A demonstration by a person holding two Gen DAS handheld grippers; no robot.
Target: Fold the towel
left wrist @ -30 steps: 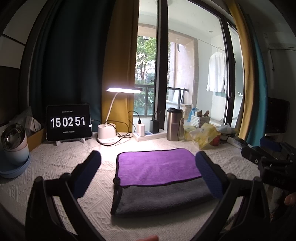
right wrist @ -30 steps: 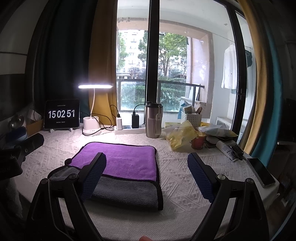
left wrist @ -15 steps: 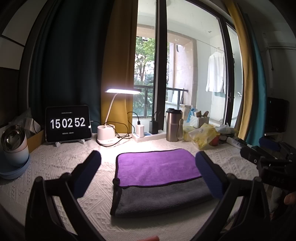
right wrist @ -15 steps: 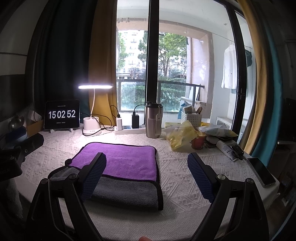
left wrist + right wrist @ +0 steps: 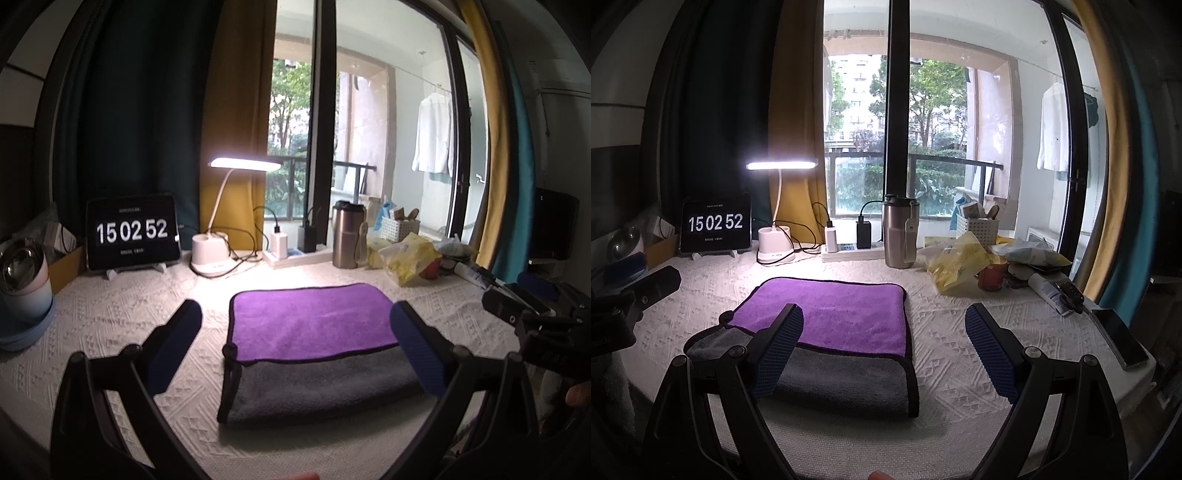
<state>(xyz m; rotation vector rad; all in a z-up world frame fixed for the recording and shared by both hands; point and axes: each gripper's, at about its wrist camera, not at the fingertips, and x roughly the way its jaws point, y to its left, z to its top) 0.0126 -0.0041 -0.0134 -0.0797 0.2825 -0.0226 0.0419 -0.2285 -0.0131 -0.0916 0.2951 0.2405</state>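
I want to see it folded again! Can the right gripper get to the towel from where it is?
Probably yes. The right gripper hangs open over the near part of the towel, jaws wide apart, nothing between them and the cloth. The cup and bags stand farther back.

Soft cloth against hard, shiny things

The towel [image 5: 314, 325] is plush, matt cloth, purple on one face and grey on the other, with a dark stitched hem. The surface [image 5: 122, 321] wears a white woven cover with a raised diamond pattern. The tumbler [image 5: 899, 232] is brushed metal, the lamp base [image 5: 209, 253] smooth white plastic, and the gripper fingers [image 5: 777, 352] carry blue knurled rubbery pads.
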